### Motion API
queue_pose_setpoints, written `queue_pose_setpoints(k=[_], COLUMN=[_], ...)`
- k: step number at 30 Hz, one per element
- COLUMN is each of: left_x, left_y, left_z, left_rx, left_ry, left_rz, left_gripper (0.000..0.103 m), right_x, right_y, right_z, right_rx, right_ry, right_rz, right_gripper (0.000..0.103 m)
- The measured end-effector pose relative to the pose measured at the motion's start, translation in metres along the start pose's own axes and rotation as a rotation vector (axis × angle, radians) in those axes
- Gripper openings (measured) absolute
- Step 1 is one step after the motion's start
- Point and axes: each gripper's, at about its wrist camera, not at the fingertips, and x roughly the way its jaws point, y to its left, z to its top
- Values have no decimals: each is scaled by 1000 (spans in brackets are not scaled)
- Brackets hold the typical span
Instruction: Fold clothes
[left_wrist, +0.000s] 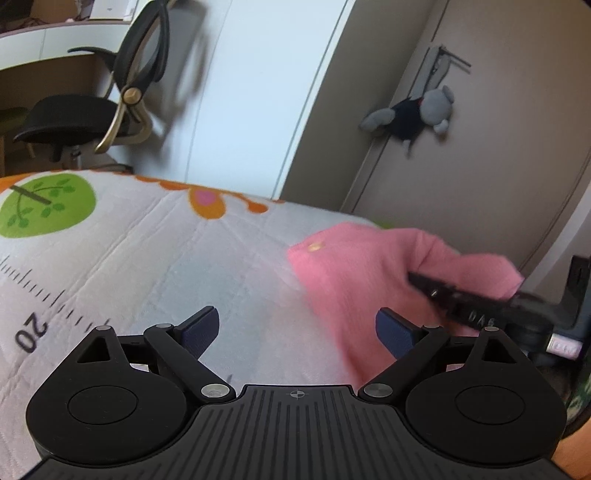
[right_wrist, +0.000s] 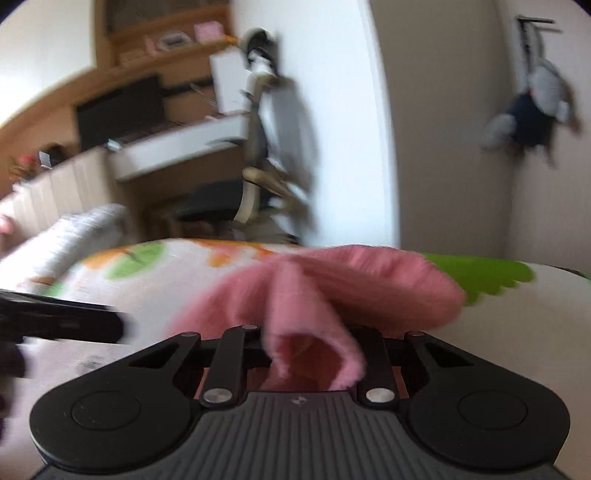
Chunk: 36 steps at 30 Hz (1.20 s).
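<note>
Pink garment (right_wrist: 332, 291), 1 piece, pinched in right claw (right_wrist: 312, 354); left claw (left_wrist: 297, 328) spread, empty.

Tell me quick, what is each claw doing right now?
Left claw: open, holding nothing.
Right claw: closed on the pink garment.

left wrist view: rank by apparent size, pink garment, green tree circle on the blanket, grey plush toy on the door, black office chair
1. Pink knit garment, but it lies nearest the camera.
2. Black office chair with the tan frame.
3. Green circle with the tree print, cut off by the left edge.
4. Grey plush toy in the dark top, farthest back, so its rank is unsure.
</note>
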Motion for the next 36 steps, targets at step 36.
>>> queue_pose_setpoints(k=[36], left_x=[44], left_y=[4], left_z=[-11], left_rx=[-88], left_ry=[98], left_rz=[-227], left_gripper=[98], right_x=[38], right_y=[-49], right_z=[-13], right_rx=[-2], right_ry=[120], right_rz=[-139], right_gripper=[59])
